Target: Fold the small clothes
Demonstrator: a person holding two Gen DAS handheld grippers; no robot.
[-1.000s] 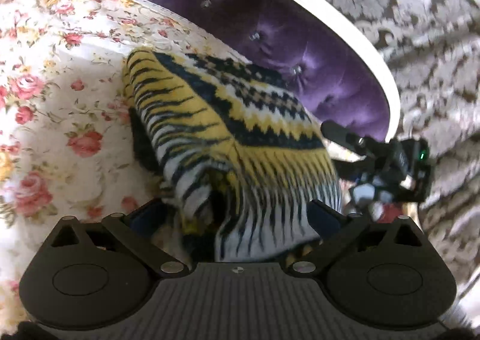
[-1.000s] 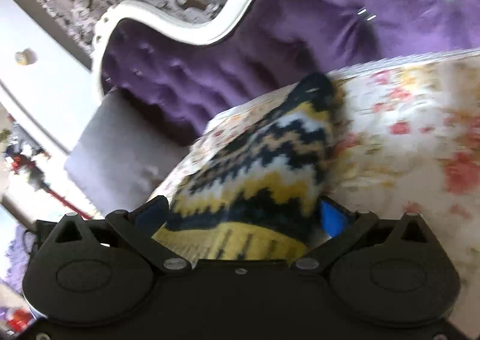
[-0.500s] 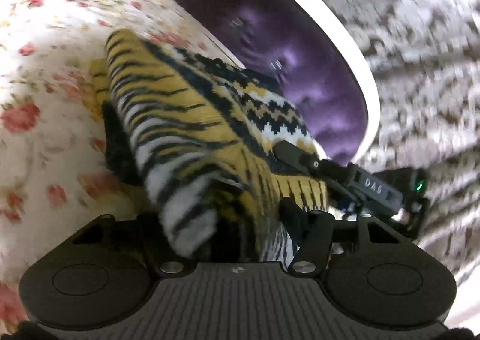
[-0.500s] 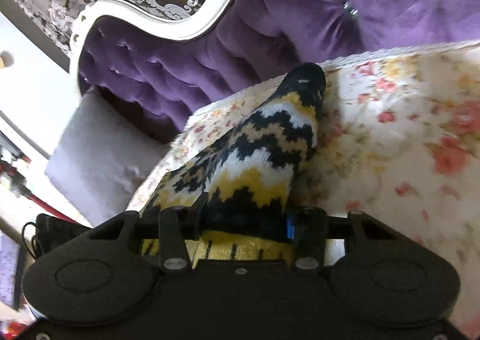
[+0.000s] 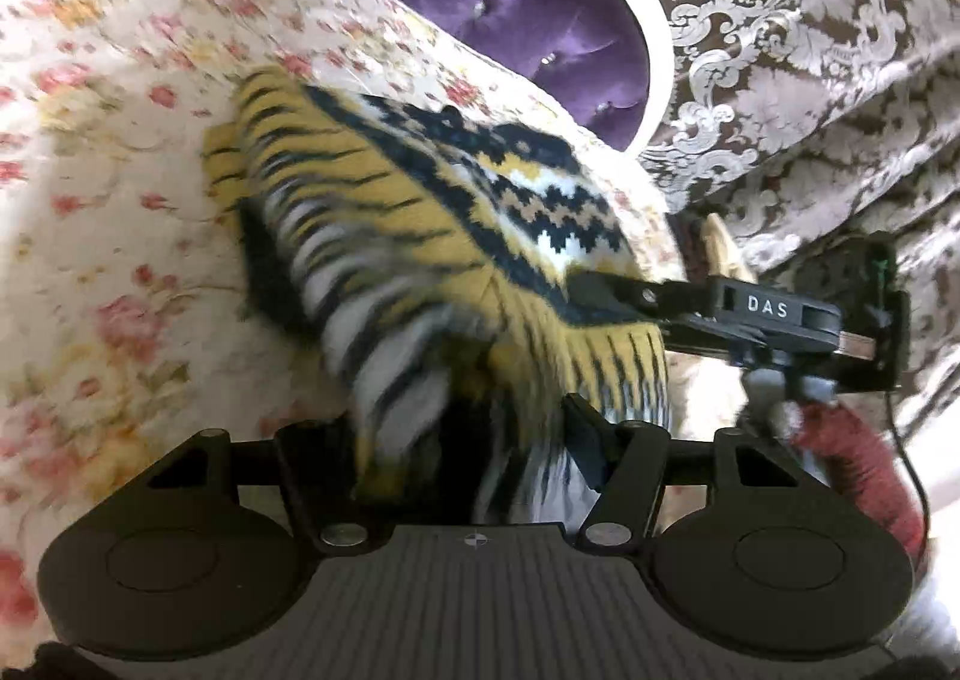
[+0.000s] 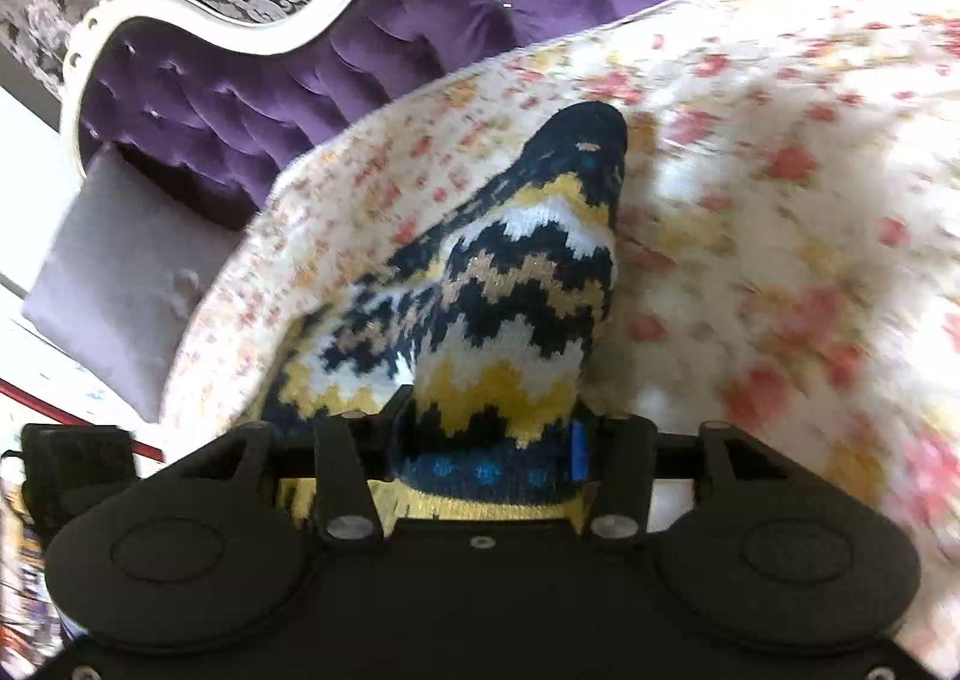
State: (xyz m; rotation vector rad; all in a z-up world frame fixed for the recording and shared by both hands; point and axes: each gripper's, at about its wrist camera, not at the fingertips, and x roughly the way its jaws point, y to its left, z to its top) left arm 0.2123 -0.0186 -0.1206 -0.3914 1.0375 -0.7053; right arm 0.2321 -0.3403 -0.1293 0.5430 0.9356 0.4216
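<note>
**Both tools gripping one knitted garment over the bed**

While the floral bedspread (image 5: 120, 200) carries most of the knitted garment (image 5: 420, 212), its near end bunches up between the fingers of the left tool (image 5: 462, 440), which pinches the striped ribbed hem; likely lifted there so a fold can be started. To the right, the right tool (image 6: 480, 440) is clamped on the zigzag-patterned edge, probably so two held points keep the soft knit from sagging. Behind stands the purple tufted headboard (image 6: 420, 8). Blur hides finer detail.
</note>
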